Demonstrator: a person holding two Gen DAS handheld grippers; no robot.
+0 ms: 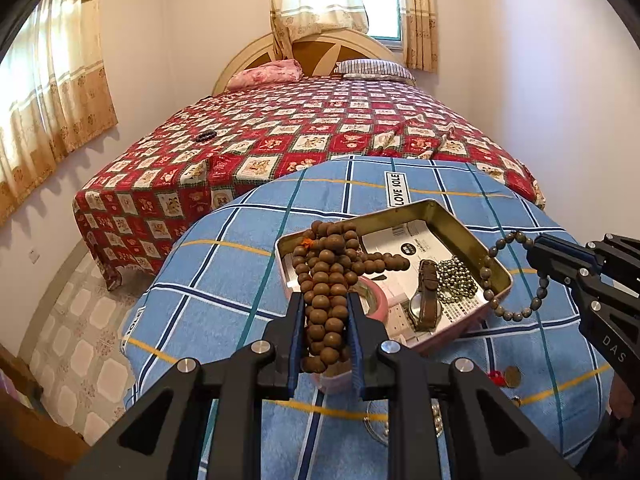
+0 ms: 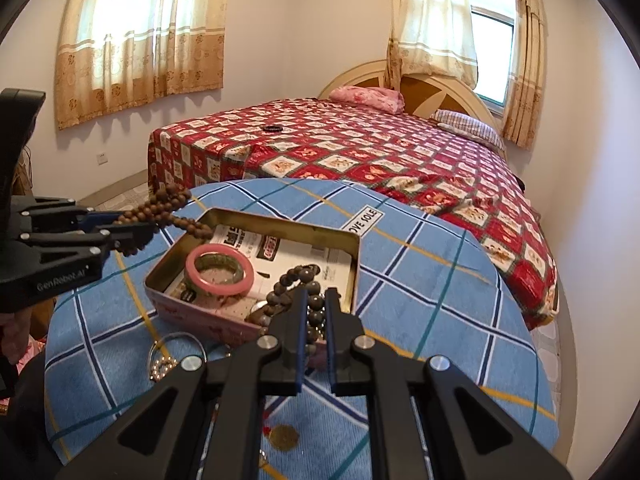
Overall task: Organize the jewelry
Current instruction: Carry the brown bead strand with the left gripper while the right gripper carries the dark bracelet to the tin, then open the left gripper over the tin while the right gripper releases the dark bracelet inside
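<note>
A long string of brown wooden beads (image 1: 328, 256) hangs bunched between the pads of my left gripper (image 1: 324, 300), which is shut on it just above the near left corner of an open metal tin (image 1: 436, 208). In the right wrist view that left gripper (image 2: 138, 226) comes in from the left with the brown wooden beads (image 2: 168, 202) trailing over the tin's rim (image 2: 280, 226). My right gripper (image 2: 317, 294) is shut on a grey bead bracelet (image 2: 280, 286), which dangles at the tin's right edge from the right gripper (image 1: 534, 250). The tin holds a pink bangle (image 2: 220, 272), a brown-strapped watch (image 1: 426, 292) and a metal ball chain (image 1: 456, 280).
The tin sits on a round table under a blue checked cloth (image 1: 240, 280). Near the front edge lie a gold coin (image 2: 284, 436), a small red piece (image 1: 496, 376) and a thin ring with small balls (image 2: 164, 364). Behind is a bed with a red patchwork cover (image 1: 320, 128) and a black bracelet (image 1: 206, 136) on it.
</note>
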